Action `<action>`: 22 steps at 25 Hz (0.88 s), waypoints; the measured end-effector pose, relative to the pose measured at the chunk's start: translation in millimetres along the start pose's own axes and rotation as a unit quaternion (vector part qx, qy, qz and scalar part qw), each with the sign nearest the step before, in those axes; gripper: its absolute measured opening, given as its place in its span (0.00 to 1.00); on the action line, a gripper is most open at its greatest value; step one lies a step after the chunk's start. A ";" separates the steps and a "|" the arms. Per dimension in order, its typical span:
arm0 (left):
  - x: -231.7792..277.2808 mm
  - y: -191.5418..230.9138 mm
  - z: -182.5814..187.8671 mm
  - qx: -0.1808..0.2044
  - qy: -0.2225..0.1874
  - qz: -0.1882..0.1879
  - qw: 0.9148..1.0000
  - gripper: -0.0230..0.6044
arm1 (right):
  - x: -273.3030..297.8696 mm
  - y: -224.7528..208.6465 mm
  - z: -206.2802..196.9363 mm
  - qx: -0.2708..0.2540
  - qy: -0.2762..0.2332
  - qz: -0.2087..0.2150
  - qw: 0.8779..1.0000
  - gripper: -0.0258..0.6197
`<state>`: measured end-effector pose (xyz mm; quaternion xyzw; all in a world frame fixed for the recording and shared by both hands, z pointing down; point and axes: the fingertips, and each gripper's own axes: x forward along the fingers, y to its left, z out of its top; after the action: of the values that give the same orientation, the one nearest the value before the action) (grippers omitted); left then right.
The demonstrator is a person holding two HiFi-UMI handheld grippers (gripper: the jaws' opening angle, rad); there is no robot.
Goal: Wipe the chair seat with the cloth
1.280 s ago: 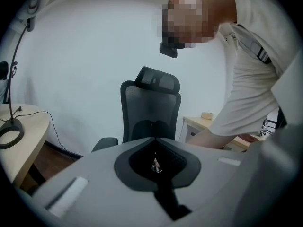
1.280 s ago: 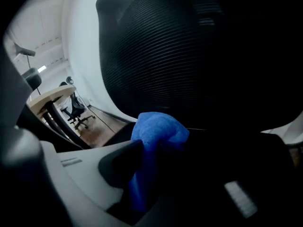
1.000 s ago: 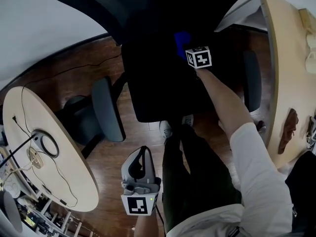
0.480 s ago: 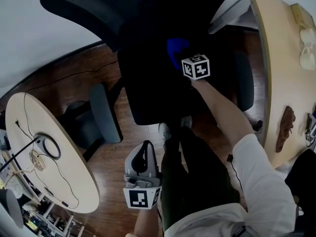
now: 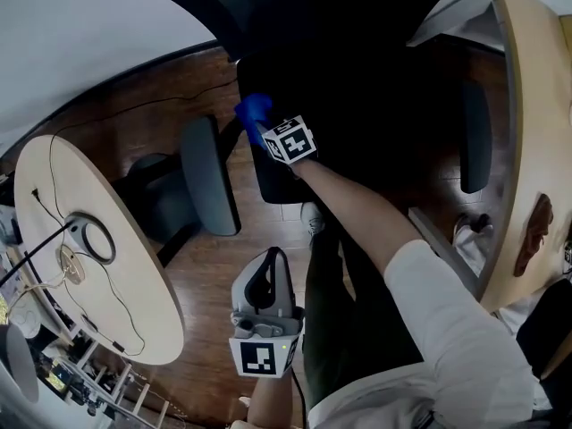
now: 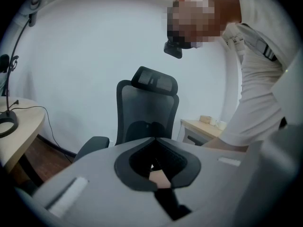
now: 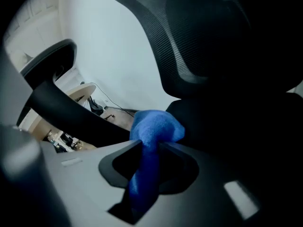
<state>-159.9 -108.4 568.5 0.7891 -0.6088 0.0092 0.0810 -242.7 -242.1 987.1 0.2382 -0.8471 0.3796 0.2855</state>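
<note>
The black chair seat [image 5: 357, 105] fills the top middle of the head view. A blue cloth [image 5: 253, 112] lies at the seat's left front corner, beside the left armrest [image 5: 209, 175]. My right gripper [image 5: 265, 127] is shut on that cloth [image 7: 154, 126], which bulges out past the jaws [image 7: 150, 144] against the dark seat [image 7: 227, 126]. My left gripper [image 5: 266, 266] hangs low by the person's legs, away from the chair. Its jaws [image 6: 154, 140] meet with nothing between them and face the chair's backrest [image 6: 149, 110].
A round wooden table [image 5: 80, 266] with cables and a ring-shaped object [image 5: 87, 249] stands at the left. A wooden desk [image 5: 536, 105] runs along the right, next to the right armrest [image 5: 475, 137]. Brown wooden floor [image 5: 192, 266] lies between table and chair.
My right gripper has dragged the blue cloth from the middle of the seat to its left front corner. The left gripper has stayed low by the legs.
</note>
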 end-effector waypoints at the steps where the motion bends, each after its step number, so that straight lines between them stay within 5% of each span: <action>1: -2.7 0.8 -4.8 0.005 0.005 -0.005 1.000 0.08 | -6.5 -14.1 -4.0 -0.006 0.001 -0.011 1.000 0.18; 9: 15.2 -19.2 7.4 -0.028 -0.013 -0.017 0.999 0.08 | -150.3 -196.2 -37.4 0.022 0.005 -0.167 0.986 0.18; 13: 25.6 -43.2 14.7 -0.009 -0.014 -0.047 0.999 0.08 | -219.5 -256.0 -54.6 0.049 0.009 -0.228 0.972 0.18; 18: 34.5 -65.7 10.8 0.031 -0.013 -0.083 0.996 0.08 | -246.6 -274.2 -62.9 0.100 -0.015 -0.257 0.961 0.18; 22: 30.7 -68.6 9.3 0.030 -0.018 -0.081 0.996 0.08 | -226.3 -216.6 -34.6 0.097 -0.067 -0.194 0.974 0.18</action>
<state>-86.7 -122.2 554.8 0.8377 -0.5441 0.0068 0.0464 65.8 -302.5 965.5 0.4491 -0.7611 0.3811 0.2718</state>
